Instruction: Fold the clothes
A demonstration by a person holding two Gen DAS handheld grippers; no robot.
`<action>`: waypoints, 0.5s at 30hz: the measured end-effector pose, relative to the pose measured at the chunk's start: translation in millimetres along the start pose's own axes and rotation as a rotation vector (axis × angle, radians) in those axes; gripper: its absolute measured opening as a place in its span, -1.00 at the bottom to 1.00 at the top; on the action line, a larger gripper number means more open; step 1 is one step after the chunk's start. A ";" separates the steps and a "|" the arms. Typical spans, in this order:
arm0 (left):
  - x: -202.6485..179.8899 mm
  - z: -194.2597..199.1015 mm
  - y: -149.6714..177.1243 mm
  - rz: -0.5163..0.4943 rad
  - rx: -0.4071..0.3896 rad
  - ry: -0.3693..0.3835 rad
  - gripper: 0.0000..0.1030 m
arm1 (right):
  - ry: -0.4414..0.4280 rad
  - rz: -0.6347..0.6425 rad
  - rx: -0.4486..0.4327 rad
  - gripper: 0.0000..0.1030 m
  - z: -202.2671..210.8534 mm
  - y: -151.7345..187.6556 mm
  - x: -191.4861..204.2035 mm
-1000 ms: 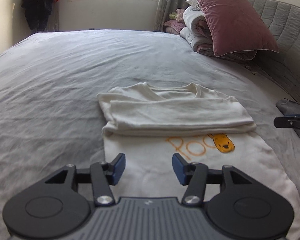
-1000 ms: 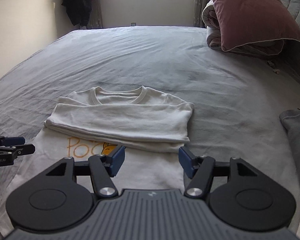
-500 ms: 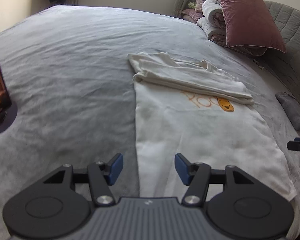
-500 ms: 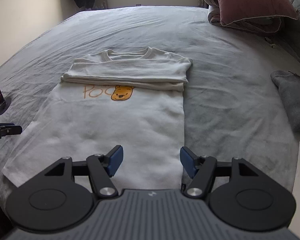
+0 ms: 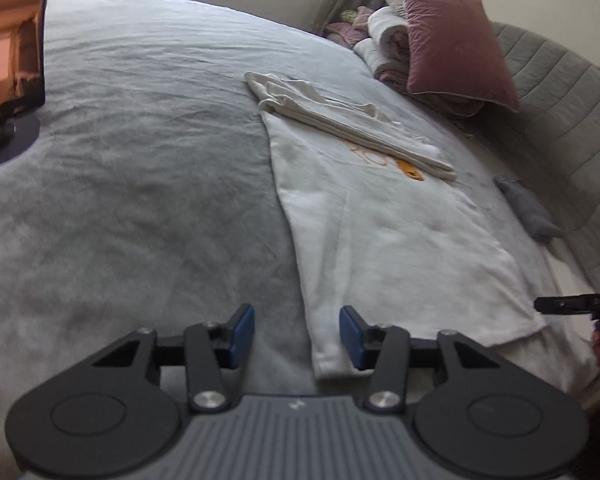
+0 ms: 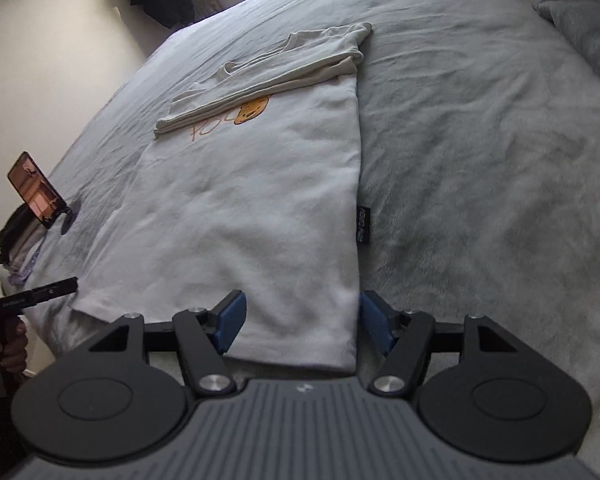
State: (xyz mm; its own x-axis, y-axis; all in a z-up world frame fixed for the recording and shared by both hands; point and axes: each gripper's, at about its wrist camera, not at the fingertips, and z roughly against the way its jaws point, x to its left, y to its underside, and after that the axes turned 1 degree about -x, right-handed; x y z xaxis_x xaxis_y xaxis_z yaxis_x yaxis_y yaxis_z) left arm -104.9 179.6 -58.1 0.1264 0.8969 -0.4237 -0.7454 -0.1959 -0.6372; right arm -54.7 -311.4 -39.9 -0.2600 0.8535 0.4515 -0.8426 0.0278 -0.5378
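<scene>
While your two grippers hang over the near hem of the white T-shirt (image 6: 260, 200), the shirt lies flat on the grey bedspread (image 5: 120, 180), its sleeves and upper part folded across the chest just above the orange bear print (image 6: 254, 110). Your left gripper (image 5: 297, 334) sits at the shirt's left hem corner: its jaws are closing, with the corner of the cloth between them, beside the right pad but not yet pinched. Your right gripper (image 6: 300, 322) stands apart at the opposite corner, the hem lying between its blue pads with neither pressing on it. A small black label (image 6: 364, 224) pokes out from the shirt's right edge. Well off to the left, a phone on a stand (image 6: 38, 194) rests on the bed. At the far end a mauve pillow (image 5: 452, 40) leans on rolled bedding.
</scene>
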 end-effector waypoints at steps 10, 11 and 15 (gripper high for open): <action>10.7 -16.5 1.1 0.155 0.096 0.183 -0.36 | -0.256 -0.184 0.061 0.12 0.9 0.7 -39.5; 12.6 -18.1 0.7 0.172 0.102 0.189 -0.42 | -0.271 -0.176 0.068 0.12 -0.2 1.3 -37.9; 15.6 -21.6 0.9 0.195 0.127 0.210 -0.59 | -0.324 -0.158 0.089 0.12 -7.2 4.7 -28.7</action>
State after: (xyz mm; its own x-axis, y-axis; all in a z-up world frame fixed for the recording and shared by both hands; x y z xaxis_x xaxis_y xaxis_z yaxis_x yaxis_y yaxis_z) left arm -89.4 184.9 -79.2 0.0951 0.7434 -0.6621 -0.8432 -0.2934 -0.4505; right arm -47.8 -332.0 -60.5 -0.2475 0.6328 0.7337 -0.9184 0.0881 -0.3858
